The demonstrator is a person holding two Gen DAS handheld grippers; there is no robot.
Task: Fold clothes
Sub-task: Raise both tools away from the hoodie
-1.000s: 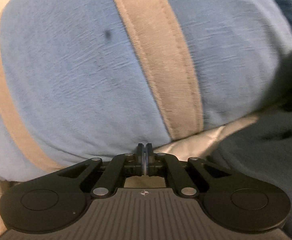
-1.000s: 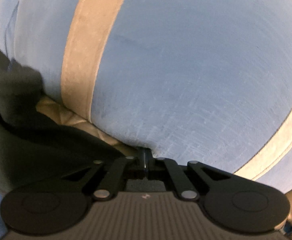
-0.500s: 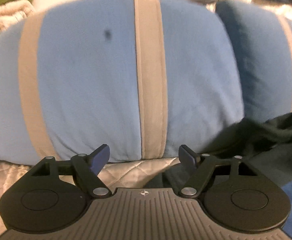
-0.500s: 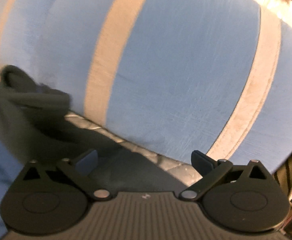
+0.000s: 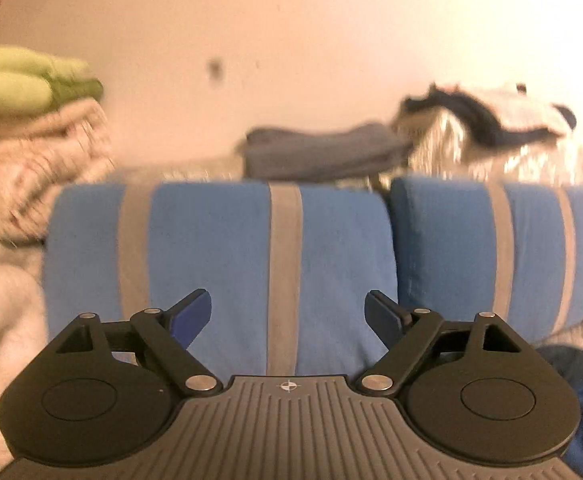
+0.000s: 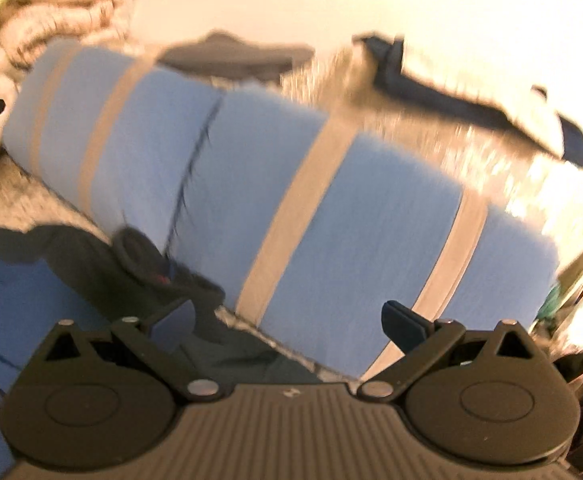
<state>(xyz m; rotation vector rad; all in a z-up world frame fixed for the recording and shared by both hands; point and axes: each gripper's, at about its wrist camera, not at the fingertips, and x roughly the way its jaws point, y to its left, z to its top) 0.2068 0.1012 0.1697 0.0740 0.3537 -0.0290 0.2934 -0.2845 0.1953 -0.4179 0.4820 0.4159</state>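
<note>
You are holding both claws wide and empty, the left claw having just been opening, the right claw too; the dark garment is lying crumpled below the striped blue pillows, so regrasping its edges seems next
</note>
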